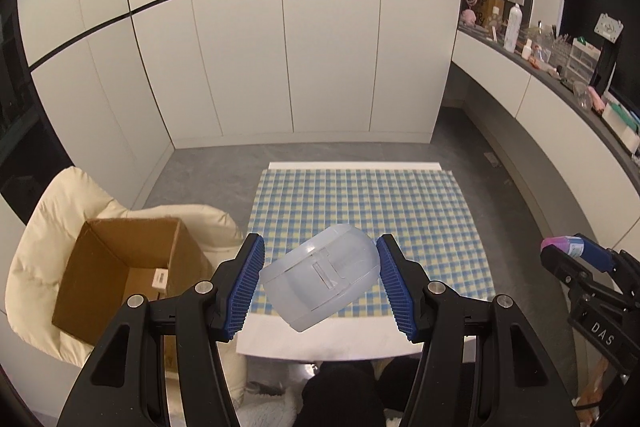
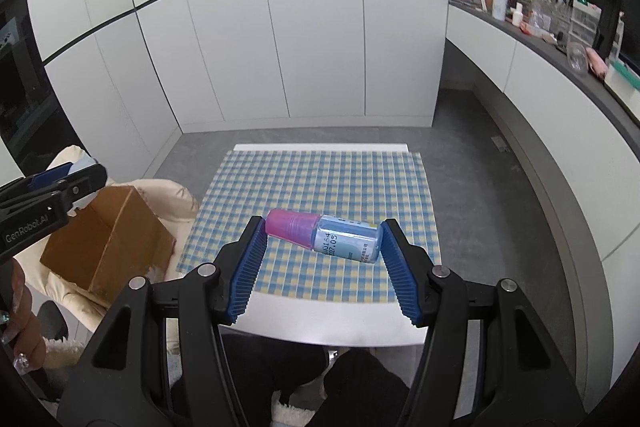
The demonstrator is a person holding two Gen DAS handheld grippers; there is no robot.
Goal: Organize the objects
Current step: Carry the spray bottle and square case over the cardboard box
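Both tongs are loaded above the checkered tabletop [image 1: 360,195]: left tongs [image 1: 320,281] clamped on a frosted plastic container [image 1: 320,283], right tongs [image 2: 322,259] squeezing a pink-capped bottle [image 2: 324,237] end to end, crosswise.

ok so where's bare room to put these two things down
The whole checked cloth is bare, and so is the white table strip at its near edge. The box on the left holds one small item. The right counter is crowded.

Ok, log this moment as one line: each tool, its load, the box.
left tool: shut on translucent container | right tool: shut on pink-capped bottle | cardboard box: open, on cream chair
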